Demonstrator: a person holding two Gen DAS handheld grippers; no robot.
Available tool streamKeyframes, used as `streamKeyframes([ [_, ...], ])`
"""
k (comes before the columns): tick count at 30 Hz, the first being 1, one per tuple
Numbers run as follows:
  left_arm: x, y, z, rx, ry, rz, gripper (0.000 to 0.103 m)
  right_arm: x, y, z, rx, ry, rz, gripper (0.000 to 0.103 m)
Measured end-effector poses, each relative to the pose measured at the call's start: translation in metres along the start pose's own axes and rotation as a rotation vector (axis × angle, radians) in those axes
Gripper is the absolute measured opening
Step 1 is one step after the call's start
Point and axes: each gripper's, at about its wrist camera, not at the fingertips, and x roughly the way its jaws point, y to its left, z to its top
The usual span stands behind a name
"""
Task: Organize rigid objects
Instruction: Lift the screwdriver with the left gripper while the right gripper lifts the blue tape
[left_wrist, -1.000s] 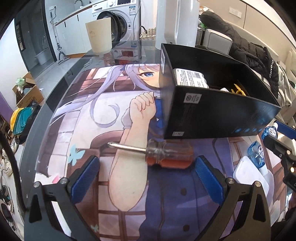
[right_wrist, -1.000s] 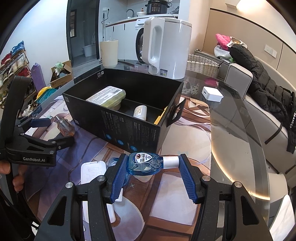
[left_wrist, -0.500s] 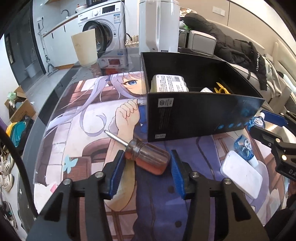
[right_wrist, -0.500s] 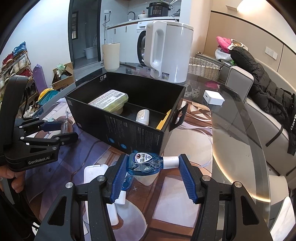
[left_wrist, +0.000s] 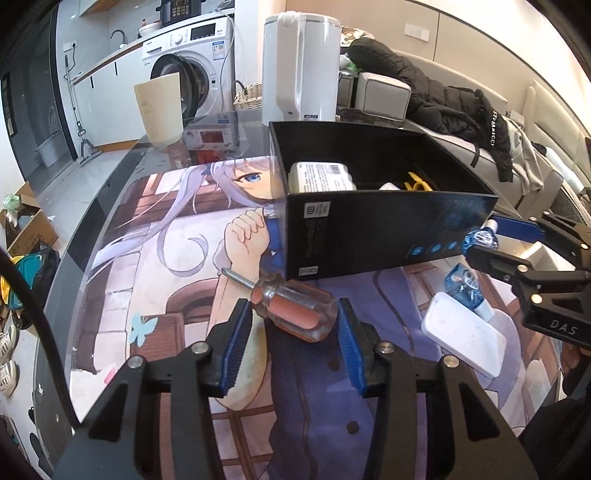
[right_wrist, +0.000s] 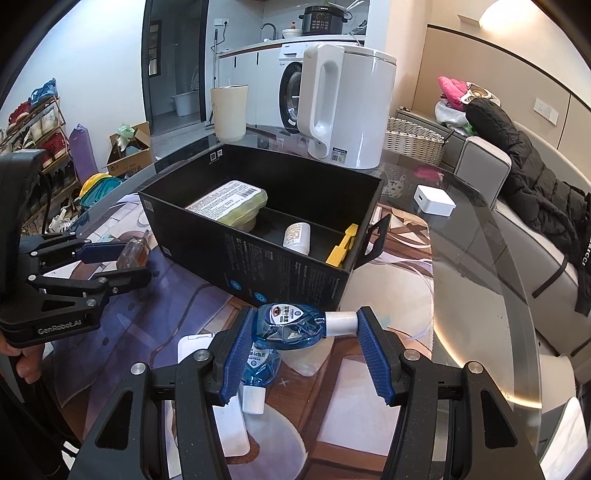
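The left gripper (left_wrist: 293, 332) has its ribbed blue jaws pinched on the clear amber handle of a stubby screwdriver (left_wrist: 295, 308), whose short steel shaft points away to the left over the printed mat (left_wrist: 147, 258). Whether the tool is lifted clear of the mat cannot be told. The right gripper (right_wrist: 304, 349) clamps a faceted, translucent blue eye-drop bottle (right_wrist: 290, 326) lengthwise, one pad on its base and the other on its white cap.

A second blue bottle (right_wrist: 260, 363) lies below it on the mat, partly hidden by the left-hand finger, just beside a flat white rounded case (left_wrist: 463, 341) that the same finger cuts off in the right wrist view.

The matte black cardboard box (right_wrist: 258, 258) stands on the glass worktop (right_wrist: 469, 258), open-topped and split by a divider. The far compartment holds a pale green lidded tub (right_wrist: 231, 203) with a printed label; the near one holds a small white labelled bottle (right_wrist: 297, 236) and a yellow plastic piece (right_wrist: 341, 247), its shape hard to make out.
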Motion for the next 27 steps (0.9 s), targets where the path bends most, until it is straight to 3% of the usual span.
streamKeyframes([
  [15, -0.033, -0.003, 0.007, 0.026, -0.116, -0.016, 0.045, -0.006, 0.01, 0.004, -0.02, -0.039, 0.001, 0.057],
  [27, -0.034, -0.005, 0.01, 0.026, -0.122, -0.018, 0.045, -0.004, -0.001, 0.003, 0.003, -0.023, -0.019, 0.053],
])
